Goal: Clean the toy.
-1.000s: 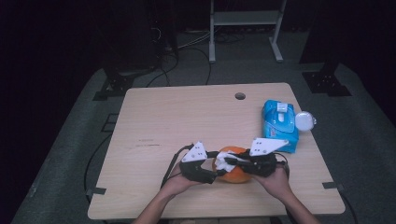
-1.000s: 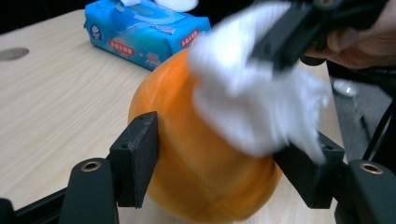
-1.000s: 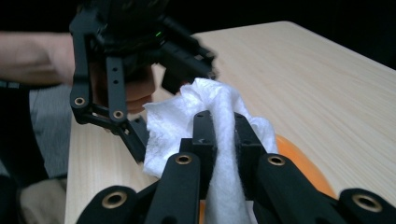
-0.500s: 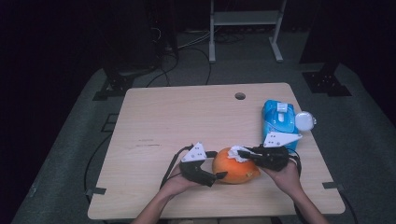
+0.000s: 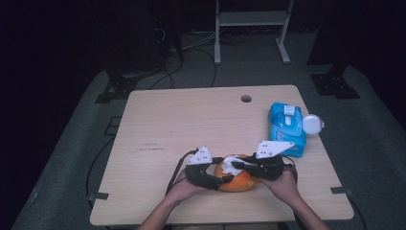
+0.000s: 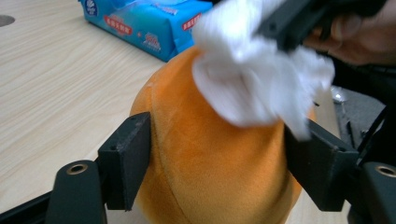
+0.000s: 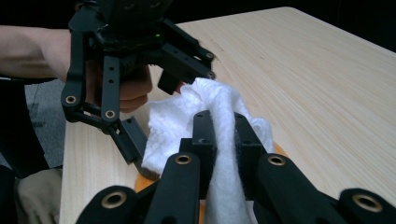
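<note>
Since a second ago the left gripper has re-clasped the round orange plush toy, its fingers just closing, at the worktop's six o'clock edge. Right gripper, fingers clenched on the crumpled white tissue, wipes; next, rub onward.

My two grippers are matte black, each built of jointed bars with brass-ringed pins at the pivots. The left gripper has blocky square pads; the right gripper has narrow fingers with small screw holes. Each carries a pale grey three-cornered plate dotted with dark marks on top. A black cable loops off the left gripper. My forearms are bare, no sleeves.
</note>
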A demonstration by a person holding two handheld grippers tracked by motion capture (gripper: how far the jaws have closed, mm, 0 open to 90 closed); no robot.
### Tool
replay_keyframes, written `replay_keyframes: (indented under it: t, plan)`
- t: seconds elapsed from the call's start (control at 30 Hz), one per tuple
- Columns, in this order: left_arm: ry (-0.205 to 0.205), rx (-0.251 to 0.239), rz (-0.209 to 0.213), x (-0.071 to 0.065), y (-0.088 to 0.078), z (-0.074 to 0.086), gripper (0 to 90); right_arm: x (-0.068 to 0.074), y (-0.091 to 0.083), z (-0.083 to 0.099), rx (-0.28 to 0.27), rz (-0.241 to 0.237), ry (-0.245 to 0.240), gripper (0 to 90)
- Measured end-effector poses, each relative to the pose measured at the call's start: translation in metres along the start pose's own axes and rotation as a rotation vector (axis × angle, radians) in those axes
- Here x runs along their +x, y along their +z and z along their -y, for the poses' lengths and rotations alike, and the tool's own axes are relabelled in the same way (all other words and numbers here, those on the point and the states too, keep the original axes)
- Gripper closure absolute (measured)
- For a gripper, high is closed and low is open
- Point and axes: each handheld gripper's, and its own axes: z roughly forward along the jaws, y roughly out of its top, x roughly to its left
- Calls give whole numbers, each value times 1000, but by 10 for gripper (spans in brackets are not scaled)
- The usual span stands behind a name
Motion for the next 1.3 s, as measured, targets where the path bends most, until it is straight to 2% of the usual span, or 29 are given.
replay_keyframes:
  t: [0.17, 0.23, 0.27, 0.33, 0.4, 0.43, 0.5, 0.57, 0.77, 0.83, 0.97, 1.1, 1.23, 1.3]
  plan:
    - [-9, 5, 2, 3, -1, 3, 272, -10, -18, 15, -20, 27, 58, 818]
    - [4, 3, -2, 2, -1, 2, 257, -11, -20, 17, -22, 26, 73, 818]
    - [13, -3, -2, 1, -2, 0, 227, -11, -19, 17, -23, 29, 64, 818]
    - [26, -39, 1, 1, -4, -4, 161, -8, -15, 15, -25, 33, 49, 818]
    - [16, -102, 21, -1, -5, -8, 140, -6, -9, 13, -31, 5, 50, 818]
    - [26, -96, 22, -2, -4, -9, 147, -2, -3, 11, -30, -12, 35, 818]
    - [53, -51, 3, -3, -2, -7, 207, 2, 3, 7, -22, -13, 8, 818]
    - [6, -55, 13, 1, -1, -2, 236, 4, 5, 5, -11, -3, -9, 818]
    - [3, -38, 0, 3, -2, -1, 258, -6, -8, 13, -22, 21, 27, 818]
    - [-9, -35, -7, 5, -3, 0, 258, -12, -15, 18, -26, 39, 52, 818]
    - [-37, -36, -15, 10, -5, 2, 258, -15, -21, 22, -22, 52, 67, 817]
    - [-46, -37, -18, 13, -6, 3, 257, -11, -17, 18, -34, 43, 54, 816]
    - [-30, -62, 12, 11, -8, 0, 196, -11, -11, 17, -36, 32, 59, 817]
    - [-15, -71, 18, 9, -7, -1, 197, -12, -8, 17, -40, 34, 58, 817]
